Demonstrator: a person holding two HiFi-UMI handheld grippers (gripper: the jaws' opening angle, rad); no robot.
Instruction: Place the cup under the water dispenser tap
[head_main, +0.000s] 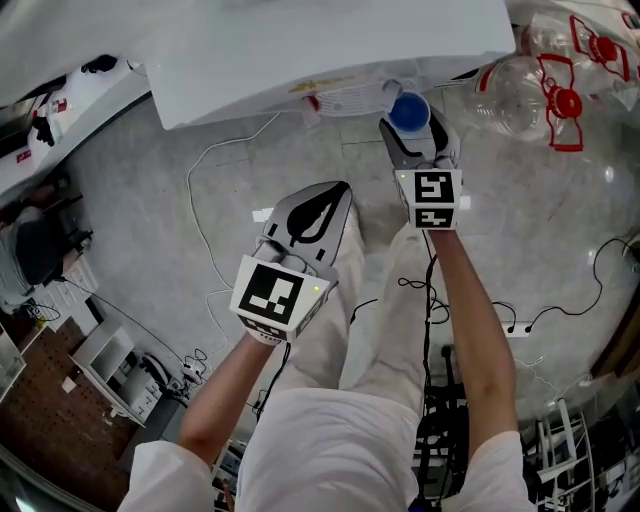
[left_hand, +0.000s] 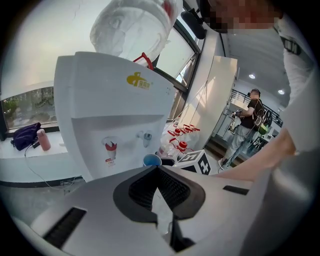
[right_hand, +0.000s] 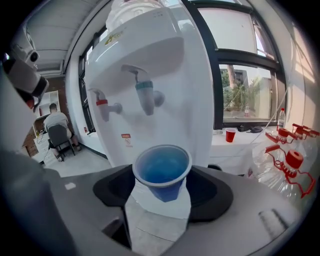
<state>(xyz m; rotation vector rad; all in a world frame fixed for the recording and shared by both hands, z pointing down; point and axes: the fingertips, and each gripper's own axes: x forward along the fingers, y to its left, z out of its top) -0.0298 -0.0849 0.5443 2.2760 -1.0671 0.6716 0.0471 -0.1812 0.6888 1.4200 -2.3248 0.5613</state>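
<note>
Right gripper (head_main: 413, 130) is clamping the blue plastic cup (right_hand: 161, 171) upright between its jaws, in front of the white water dispenser (right_hand: 170, 60) and lower than its blue-handled tap (right_hand: 146, 96). Recommended: advancing level and centring the rim beneath that spout before releasing. The cup is showing empty. Left gripper (left_hand: 156, 171) is hanging closed, holding nothing.

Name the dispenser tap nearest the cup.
The blue-collared tap, right of the red-collared tap; the blue cup, held in the right gripper, is close beneath it.

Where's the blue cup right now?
The blue cup is clamped in the right gripper, mid-frame in its view, before the water dispenser and lower than its blue tap.
</note>
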